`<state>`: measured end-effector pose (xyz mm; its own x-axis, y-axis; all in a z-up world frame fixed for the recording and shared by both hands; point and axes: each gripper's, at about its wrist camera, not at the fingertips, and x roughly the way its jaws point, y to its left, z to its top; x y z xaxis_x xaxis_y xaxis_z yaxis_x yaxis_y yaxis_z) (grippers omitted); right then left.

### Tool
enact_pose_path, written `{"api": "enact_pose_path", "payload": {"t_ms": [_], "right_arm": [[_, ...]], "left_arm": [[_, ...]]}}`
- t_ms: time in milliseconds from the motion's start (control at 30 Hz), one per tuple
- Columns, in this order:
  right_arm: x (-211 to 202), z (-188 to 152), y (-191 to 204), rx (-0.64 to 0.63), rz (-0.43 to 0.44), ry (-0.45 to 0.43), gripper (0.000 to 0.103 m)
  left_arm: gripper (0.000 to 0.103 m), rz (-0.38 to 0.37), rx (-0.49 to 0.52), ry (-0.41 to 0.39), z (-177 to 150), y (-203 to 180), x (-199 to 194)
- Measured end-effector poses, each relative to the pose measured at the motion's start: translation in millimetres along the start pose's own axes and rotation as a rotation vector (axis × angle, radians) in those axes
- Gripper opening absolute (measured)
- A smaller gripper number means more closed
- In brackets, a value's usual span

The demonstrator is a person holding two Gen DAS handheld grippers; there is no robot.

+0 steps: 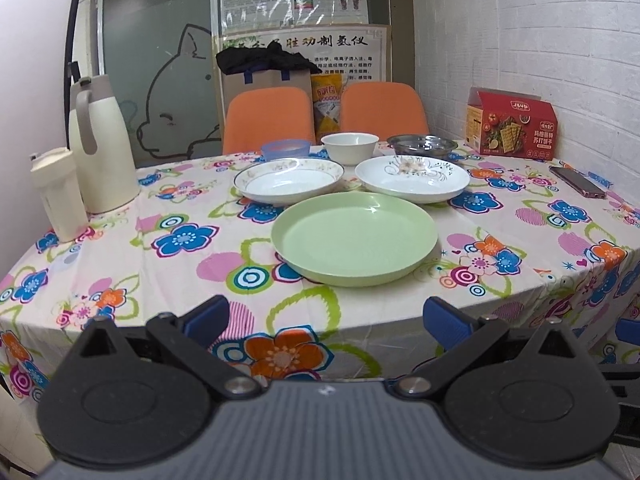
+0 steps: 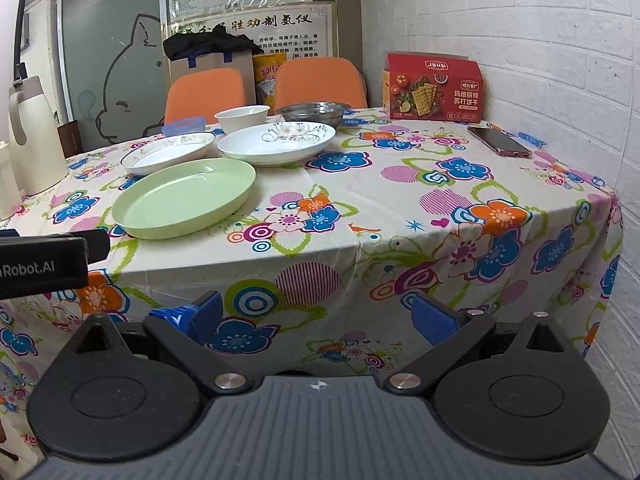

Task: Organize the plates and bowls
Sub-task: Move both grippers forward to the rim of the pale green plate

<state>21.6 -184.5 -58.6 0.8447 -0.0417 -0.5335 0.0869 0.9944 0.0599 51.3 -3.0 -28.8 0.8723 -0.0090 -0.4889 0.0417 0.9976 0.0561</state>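
Left wrist view: the left gripper (image 1: 326, 318) hangs off the near edge of the flowered table (image 1: 132, 256), blue pads spread wide and holding nothing, with a green plate (image 1: 354, 238) straight ahead. Behind it sit two white plates (image 1: 289, 180) (image 1: 412, 179), then a blue bowl (image 1: 285, 149), a white bowl (image 1: 349, 148) and a steel bowl (image 1: 422, 145). The right gripper (image 2: 316, 316) is likewise spread and empty, right of the plates.

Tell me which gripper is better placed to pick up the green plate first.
Left, probably. The green plate lies straight ahead of the open left gripper. From the open right gripper it sits well off to the left, beyond the table edge.
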Motion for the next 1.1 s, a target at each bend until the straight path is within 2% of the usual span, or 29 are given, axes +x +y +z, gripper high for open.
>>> {"api": "enact_pose_path", "payload": {"t_ms": [267,367,533,633,767,800,867,1033,1100], "right_arm": [[17,19,-15,0.027,-0.018,0.018,0.089],[24,38,-19,-0.006,-0.027,-0.011,0.089],[46,81,-29,-0.042,-0.066,-0.049,0.088],[54,102,-30,-0.025,-0.02,-0.091,0.088],[66,120,-11,-0.035,0.127,-0.139,0.089],[73,123,-4,-0.063,0.159,-0.119,0.089],[98,122,18,-0.136,0.205,-0.018,0.089],[135,107,49,-0.162,0.271,0.115,0.088],[143,103,53,-0.162,0.289,0.143,0.088]], "left_arm": [[0.103,0.004,0.01,0.048,21,5,27],[0.103,0.018,-0.021,0.03,35,21,35],[0.103,0.09,-0.072,0.033,65,66,66],[0.103,0.082,-0.131,0.059,78,101,90],[0.103,0.04,-0.196,0.107,89,131,116],[0.103,0.047,-0.191,0.112,91,132,120],[0.103,0.036,-0.167,0.137,94,129,131],[0.103,-0.123,-0.182,0.256,87,113,165],[0.103,-0.153,-0.188,0.279,85,105,176]]}}
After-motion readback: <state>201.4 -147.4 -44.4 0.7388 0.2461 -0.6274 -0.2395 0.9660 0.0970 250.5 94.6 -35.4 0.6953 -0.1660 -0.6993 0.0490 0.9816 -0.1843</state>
